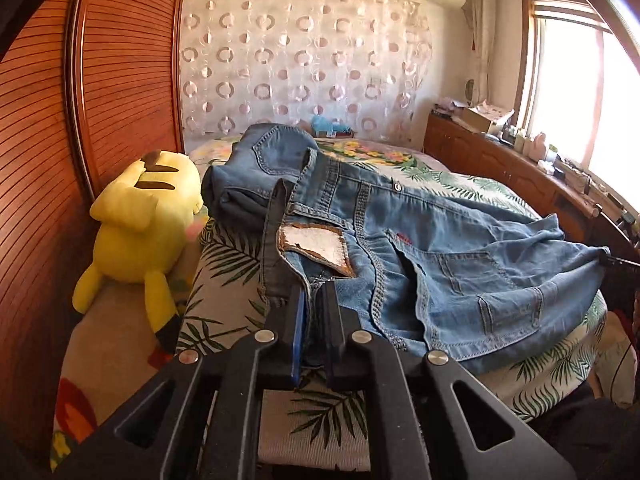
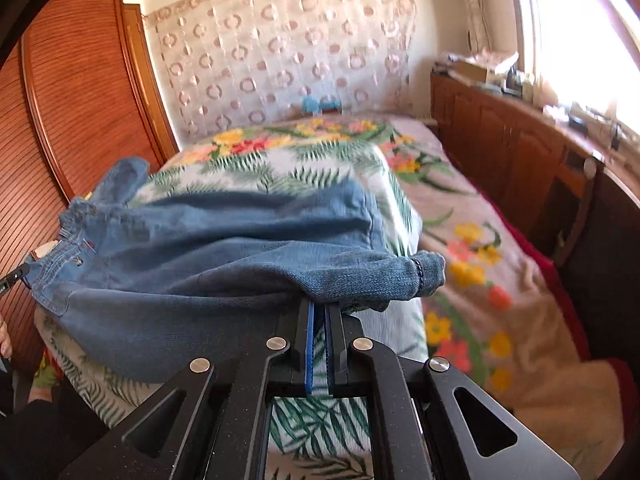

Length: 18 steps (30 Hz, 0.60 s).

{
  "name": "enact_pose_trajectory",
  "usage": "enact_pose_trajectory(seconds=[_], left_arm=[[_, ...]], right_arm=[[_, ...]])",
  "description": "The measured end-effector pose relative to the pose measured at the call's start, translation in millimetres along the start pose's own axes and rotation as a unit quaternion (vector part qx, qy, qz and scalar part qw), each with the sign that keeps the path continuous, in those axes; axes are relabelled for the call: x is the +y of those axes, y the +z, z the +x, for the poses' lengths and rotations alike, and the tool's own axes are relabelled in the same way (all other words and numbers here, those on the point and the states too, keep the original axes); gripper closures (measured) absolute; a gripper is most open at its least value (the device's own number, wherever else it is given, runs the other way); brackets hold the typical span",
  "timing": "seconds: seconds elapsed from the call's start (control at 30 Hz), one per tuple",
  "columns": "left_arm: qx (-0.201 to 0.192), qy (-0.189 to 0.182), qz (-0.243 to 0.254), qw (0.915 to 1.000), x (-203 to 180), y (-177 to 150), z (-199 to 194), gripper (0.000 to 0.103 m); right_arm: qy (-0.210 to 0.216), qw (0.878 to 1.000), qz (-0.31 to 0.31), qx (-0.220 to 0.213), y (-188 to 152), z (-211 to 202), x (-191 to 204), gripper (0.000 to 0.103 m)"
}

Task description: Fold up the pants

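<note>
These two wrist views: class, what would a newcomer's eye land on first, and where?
Blue denim pants sprawl across the leaf-print bedcover, the left gripper shut on the waistband and the right gripper shut on the leg end. A bright yellow plush toy sits left of the bed beside the slatted wooden wardrobe.

Bed (image 1: 224,276) in leaf-print cover, blue jeans (image 1: 460,248) across frame centre, yellow plush toy (image 1: 140,216) at left.

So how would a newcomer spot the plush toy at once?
Start at the slatted wooden wardrobe. At its foot, on the bed's edge beside the jeans, lies the plush toy. It is the only bright yellow, stuffed thing there.
</note>
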State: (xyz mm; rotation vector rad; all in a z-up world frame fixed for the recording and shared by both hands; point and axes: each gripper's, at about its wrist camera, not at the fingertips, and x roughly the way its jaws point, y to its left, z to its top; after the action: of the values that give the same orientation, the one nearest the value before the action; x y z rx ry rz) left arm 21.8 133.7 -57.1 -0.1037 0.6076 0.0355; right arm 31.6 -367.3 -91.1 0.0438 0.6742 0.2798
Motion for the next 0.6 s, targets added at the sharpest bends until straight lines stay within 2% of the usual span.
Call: enact_pose_trajectory(seconds=[0.13, 0.27, 0.33, 0.4, 0.47, 0.5, 0.53, 0.6], left_arm=[[0.008, 0.000, 0.008, 0.9999, -4.5, -1.4, -1.6, 0.094], [0.017, 0.006, 0.014, 0.9997, -4.9, -2.5, -0.8, 0.086], [0.019, 0.003, 0.010, 0.9998, -3.1, -3.6, -0.8, 0.076], [0.016, 0.003, 0.007, 0.9998, -2.1, -3.6, -2.6, 0.058], [0.012, 0.001, 0.008, 0.9999, -2.3, -1.7, -4.5, 0.049], [0.012, 0.000, 0.009, 0.9999, -2.7, -0.5, -4.9, 0.031], [0.010, -0.001, 0.008, 0.9999, -2.9, 0.4, -5.7, 0.022], [0.000, -0.007, 0.007, 0.9999, -4.5, 2.5, -7.9, 0.020]], right_arm=[[0.001, 1.000, 0.004, 0.020, -7.2, 9.6, -2.7, 0.099], [0.004, 1.000, 0.000, 0.031, -7.3, 7.2, -3.3, 0.099], [0.005, 1.000, -0.002, 0.031, -6.1, 5.0, -2.5, 0.092], [0.004, 1.000, -0.004, 0.028, -2.7, -3.6, -0.3, 0.090], [0.005, 1.000, -0.007, 0.017, 0.6, -11.2, 0.6, 0.088], [0.003, 1.000, -0.008, 0.012, -1.7, -13.3, 1.7, 0.086], [0.001, 1.000, -0.009, 0.005, 1.1, -18.3, 1.3, 0.085], [-0.003, 1.000, -0.014, -0.005, 2.8, -22.8, 4.6, 0.082]])
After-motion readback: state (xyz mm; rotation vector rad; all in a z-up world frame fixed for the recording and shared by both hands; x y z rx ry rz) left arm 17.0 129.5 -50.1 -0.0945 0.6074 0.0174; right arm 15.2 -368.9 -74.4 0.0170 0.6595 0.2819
